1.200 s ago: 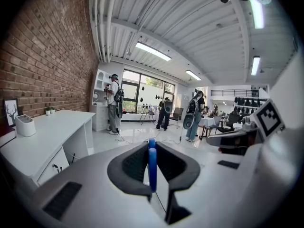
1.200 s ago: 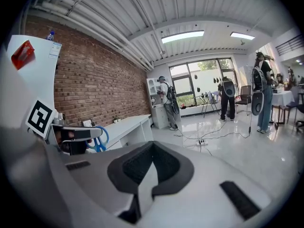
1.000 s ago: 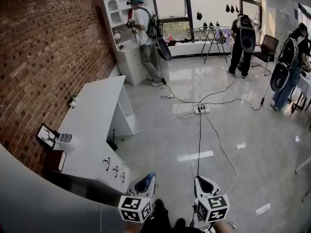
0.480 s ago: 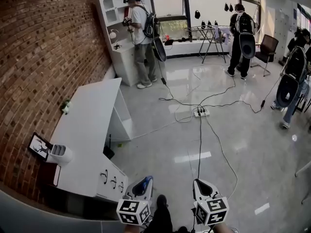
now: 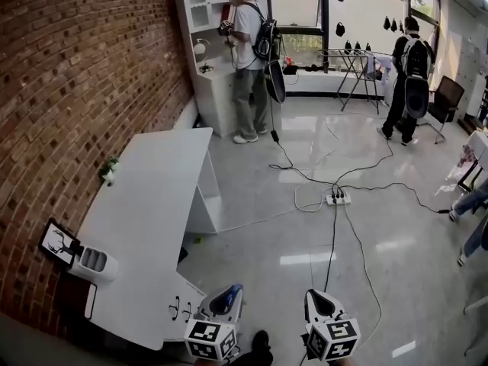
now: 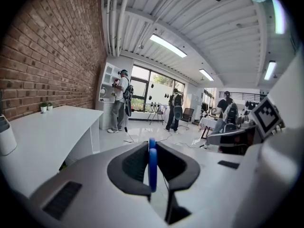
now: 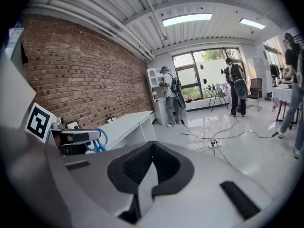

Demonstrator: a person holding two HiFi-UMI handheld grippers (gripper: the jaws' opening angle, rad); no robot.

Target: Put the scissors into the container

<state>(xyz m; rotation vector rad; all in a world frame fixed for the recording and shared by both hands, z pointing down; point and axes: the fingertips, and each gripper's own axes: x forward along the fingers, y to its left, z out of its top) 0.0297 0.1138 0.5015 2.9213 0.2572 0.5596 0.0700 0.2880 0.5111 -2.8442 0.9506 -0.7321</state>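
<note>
Scissors (image 5: 227,300) with blue handles were seen in the head view, clamped in the left gripper (image 5: 232,290). They were held low over the grey floor (image 5: 305,227), off the near end of the white worktop (image 5: 152,204). The right gripper (image 5: 314,296) was held beside it. A white container (image 5: 93,264) stood at the worktop's near left corner, with dark slots in its top; what lay inside could not be told. A framed picture (image 5: 58,242) was set just beside it, toward the brick wall (image 5: 69,90). A small plant (image 5: 109,170) was placed farther along that wall-side edge. Black-and-white square markers were carried on both gripper cubes.

In the left gripper view, the jaws were pressed on the blue handle loops, which were held upright between them. The container was glimpsed at the far left.

In the right gripper view, the jaws were closed together with nothing between them. The scissors were seen at the left, in the other gripper.
</note>
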